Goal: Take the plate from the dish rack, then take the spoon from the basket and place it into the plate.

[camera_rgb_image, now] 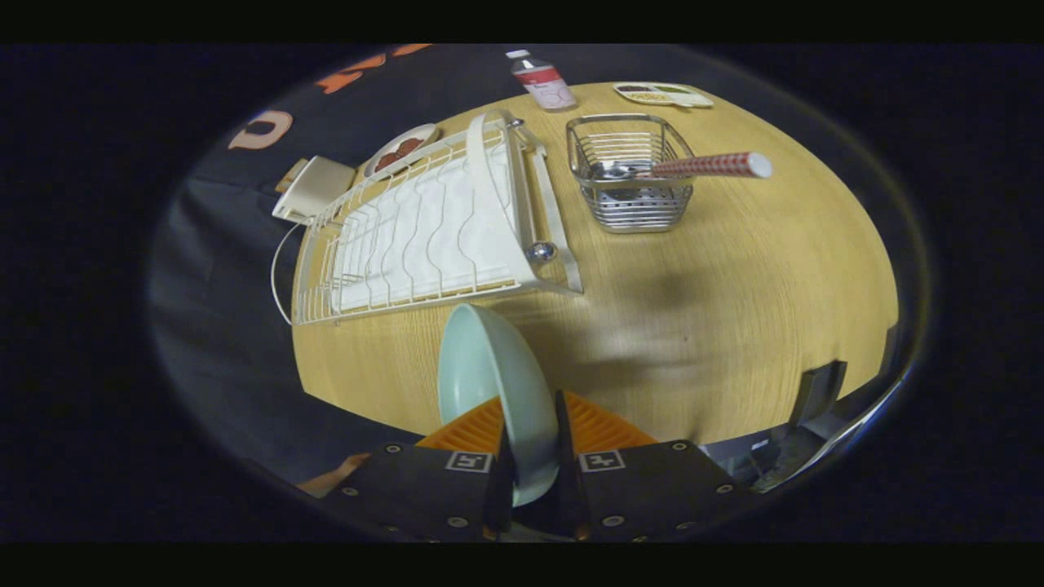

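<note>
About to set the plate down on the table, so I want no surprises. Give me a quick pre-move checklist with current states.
1. Hand-held gripper shut on the pale green plate: ok.
2. Plate out of the white dish rack: ok.
3. Bare tabletop ahead of the fingers for set-down: ok.
4. Spoon resting in the wire basket, handle sticking out: ok.
5. Grip firmness: cannot tell.

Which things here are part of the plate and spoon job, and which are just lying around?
For the job:
plate, held on edge between the gripper fingers
dish rack, beyond the plate
spoon, lying in the basket
basket, right of the rack

Just lying about:
bottle
small dish behind the rack
flat packet
pale box
</note>
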The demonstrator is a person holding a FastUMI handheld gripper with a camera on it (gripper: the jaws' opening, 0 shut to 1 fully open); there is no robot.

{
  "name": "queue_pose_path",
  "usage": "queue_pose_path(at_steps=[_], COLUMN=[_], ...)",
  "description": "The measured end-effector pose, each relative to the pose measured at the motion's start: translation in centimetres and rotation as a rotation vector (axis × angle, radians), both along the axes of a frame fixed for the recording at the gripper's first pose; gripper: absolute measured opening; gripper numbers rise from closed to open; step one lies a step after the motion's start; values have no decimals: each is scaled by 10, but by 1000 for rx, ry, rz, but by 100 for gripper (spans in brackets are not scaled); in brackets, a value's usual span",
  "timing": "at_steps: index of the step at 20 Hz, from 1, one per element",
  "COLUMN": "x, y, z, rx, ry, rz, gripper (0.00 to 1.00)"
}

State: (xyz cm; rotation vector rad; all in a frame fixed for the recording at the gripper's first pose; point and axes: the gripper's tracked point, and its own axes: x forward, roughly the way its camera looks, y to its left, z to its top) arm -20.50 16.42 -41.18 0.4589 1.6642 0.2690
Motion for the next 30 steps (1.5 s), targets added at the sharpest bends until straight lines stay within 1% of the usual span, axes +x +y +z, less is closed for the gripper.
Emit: queue_pose_path(at_steps=[2,7,10,11,13,15,17,20,22,23,24,25,27,30], x=[-1,2,8,12,24,37,51,70,85,94,102,111,122,133], y=[-4,-12,-16,-17,-19,-18,-24,-40,-49,-56,-62,-69,-82,-96], z=[-9,-22,-28,-28,-26,-21,-17,-9,-1,2,7,10,14,12], rx=[-3,-48,-70,-76,-76,-54,-53,-77,-97,-113,-129,-147,-188,-229], ry=[4,-28,-45,-55,-85,-118,-170,-287,-383,-436,-492,-545,-617,-687], rz=[-13,-4,-12,-21,-44,-88,-122,-138,-149,-157,-167,-178,-191,-197], gripper=[25,38,42,42,39,40,44,50,58,64,66,71,74,76])
